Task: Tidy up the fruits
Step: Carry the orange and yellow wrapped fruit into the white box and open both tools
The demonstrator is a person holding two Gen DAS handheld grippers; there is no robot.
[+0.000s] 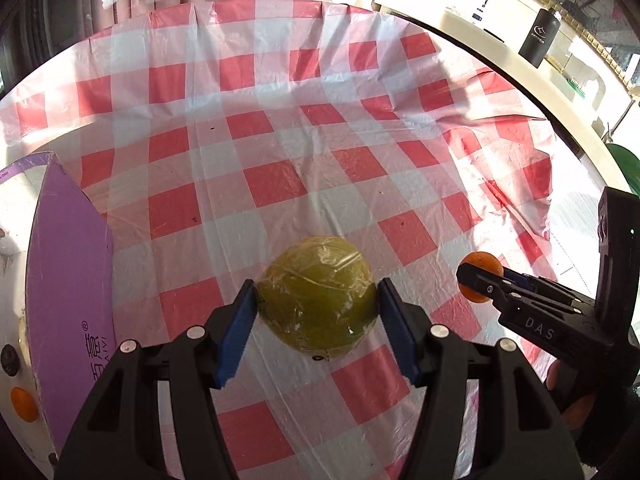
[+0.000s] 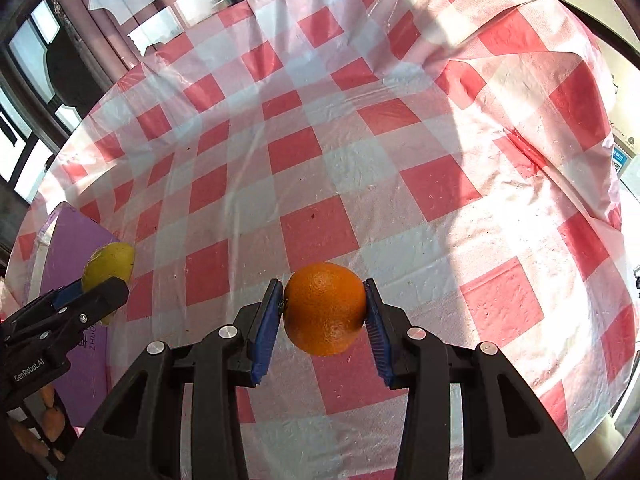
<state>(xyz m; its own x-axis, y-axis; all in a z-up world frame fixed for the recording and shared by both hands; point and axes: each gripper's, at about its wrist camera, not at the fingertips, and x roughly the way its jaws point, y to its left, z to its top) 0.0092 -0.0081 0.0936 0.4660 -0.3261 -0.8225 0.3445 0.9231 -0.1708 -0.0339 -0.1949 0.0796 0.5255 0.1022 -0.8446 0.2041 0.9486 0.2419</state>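
Note:
My left gripper (image 1: 316, 300) is shut on a large yellow-green fruit wrapped in clear film (image 1: 318, 294), held above the checked cloth. The same fruit (image 2: 110, 270) shows at the left edge of the right wrist view, with the left gripper (image 2: 96, 292) around it. My right gripper (image 2: 324, 308) is shut on an orange (image 2: 326, 308), its blue pads pressing both sides. In the left wrist view that orange (image 1: 478, 276) and the right gripper (image 1: 480, 280) appear at the right, beside my left gripper.
A red and white checked plastic cloth (image 1: 280, 140) covers the round table. A purple box (image 1: 68, 280) stands at the left, with a small orange fruit (image 1: 23, 404) and a dark fruit (image 1: 10, 358) beside it. A black bottle (image 1: 538, 38) stands on the far counter.

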